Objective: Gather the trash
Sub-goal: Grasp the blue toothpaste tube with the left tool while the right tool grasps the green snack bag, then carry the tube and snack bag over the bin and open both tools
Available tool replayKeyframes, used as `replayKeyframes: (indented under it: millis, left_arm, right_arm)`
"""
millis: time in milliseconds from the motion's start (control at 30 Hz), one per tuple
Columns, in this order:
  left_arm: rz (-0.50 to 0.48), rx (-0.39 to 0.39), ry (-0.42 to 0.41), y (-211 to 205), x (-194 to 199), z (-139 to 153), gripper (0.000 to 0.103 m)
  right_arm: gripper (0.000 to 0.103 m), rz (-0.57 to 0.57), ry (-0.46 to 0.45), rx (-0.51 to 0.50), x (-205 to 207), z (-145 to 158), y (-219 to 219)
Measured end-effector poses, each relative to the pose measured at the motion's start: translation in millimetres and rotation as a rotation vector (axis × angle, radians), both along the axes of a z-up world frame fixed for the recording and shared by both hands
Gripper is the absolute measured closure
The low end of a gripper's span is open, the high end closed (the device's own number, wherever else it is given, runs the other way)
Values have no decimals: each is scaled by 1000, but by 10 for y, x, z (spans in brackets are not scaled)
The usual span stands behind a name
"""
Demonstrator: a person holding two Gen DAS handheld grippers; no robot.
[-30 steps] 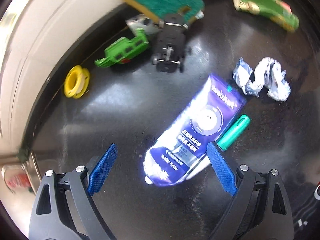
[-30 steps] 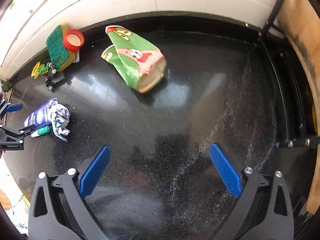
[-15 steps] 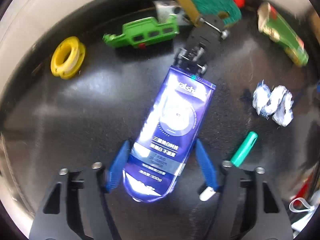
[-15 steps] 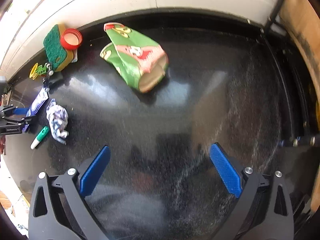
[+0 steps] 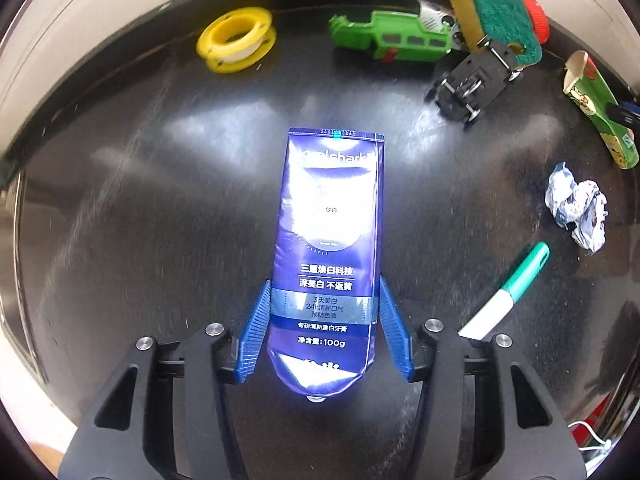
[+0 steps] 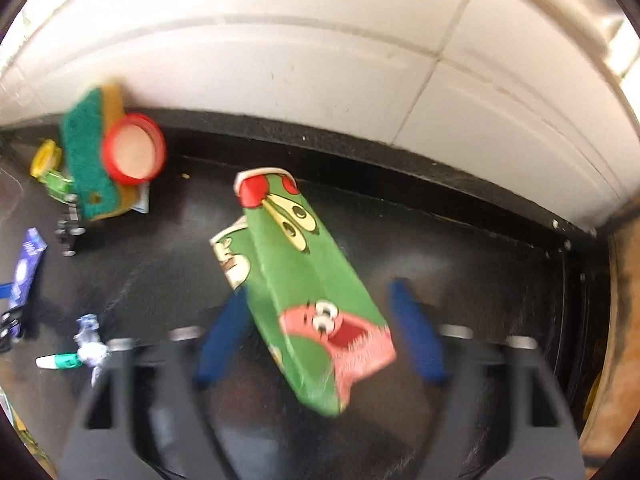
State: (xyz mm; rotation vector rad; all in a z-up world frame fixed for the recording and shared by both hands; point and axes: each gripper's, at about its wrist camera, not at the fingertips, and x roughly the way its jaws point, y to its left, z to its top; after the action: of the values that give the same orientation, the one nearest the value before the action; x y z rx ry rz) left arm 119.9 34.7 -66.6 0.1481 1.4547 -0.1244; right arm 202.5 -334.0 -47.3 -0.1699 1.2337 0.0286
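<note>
Black counter (image 5: pixel 140 240) took up basically the whole view under both grippers, with all the clutter lying on it. Out ahead of the left gripper (image 5: pixel 324 326) were a sponge (image 5: pixel 492 4), a green toy truck (image 5: pixel 400 38), a black toy chassis (image 5: pixel 472 84) and a yellow spool (image 5: pixel 236 40). Off to its right lay a crumpled wrapper (image 5: pixel 576 210) and a green marker (image 5: pixel 508 292).

Risk-wise, the toothpaste tube (image 5: pixel 328 248) was slick and squishy, so I figured a pinch that low near the cap end could let it slide out or flop once lifted. On the other side, the green carton (image 6: pixel 304 288) sat at an angle between the fingers, and a squeeze there could twist it or crush it instead of gripping it. That view was also blurry, so contact was hard to judge.

The left gripper's jaws had just been closing and stood about half open, blue pads right against both edges of the tube. The right gripper (image 6: pixel 320 328) had been closing too, carton between its fingers, but its right pad looked clear of the carton, so not gripping it yet as far as I could tell.
</note>
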Motion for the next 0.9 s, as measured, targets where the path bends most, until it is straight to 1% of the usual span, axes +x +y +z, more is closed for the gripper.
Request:
replayKeyframes:
  millis: [33, 133, 167, 333, 467, 500, 567, 633, 700, 733, 767, 800, 900]
  left_arm:
    - [14, -2, -1, 49, -35, 17, 52]
    - [42, -14, -10, 199, -150, 95, 52]
    - [48, -13, -17, 196, -235, 137, 52]
    - [117, -26, -59, 441, -413, 320, 52]
    - [160, -21, -96, 713, -569, 550, 52]
    - [170, -18, -103, 642, -669, 534, 52]
    - [202, -19, -120, 748, -760, 622, 52]
    - [235, -19, -137, 839, -863, 728, 52]
    - [275, -23, -148, 896, -937, 751, 52]
    - [302, -24, -155, 980, -1035, 786, 52]
    - [329, -25, -160, 1084, -1125, 820, 52]
    - [355, -24, -167, 1141, -1176, 789, 52]
    - [461, -16, -182, 1492, -1504, 784, 52]
  right_arm:
    - [59, -1, -10, -5, 27, -5, 4]
    - [70, -7, 6, 68, 92, 50, 20]
    - [94, -3, 9, 84, 93, 65, 31]
    - [93, 7, -46, 137, 34, 308, 159]
    - [93, 37, -119, 178, -29, 655, 296]
    - [93, 48, -133, 191, -57, 743, 364]
    - [93, 91, -153, 228, -131, 913, 538]
    - [93, 160, -159, 245, -219, 1039, 821]
    - [93, 250, -160, 257, -308, 1106, 1264]
    - [93, 295, -156, 265, -356, 1125, 1513]
    - [93, 330, -152, 270, -409, 1133, 1697]
    - [93, 380, -144, 274, -498, 1134, 1963]
    - [93, 513, -113, 282, -808, 1095, 2687]
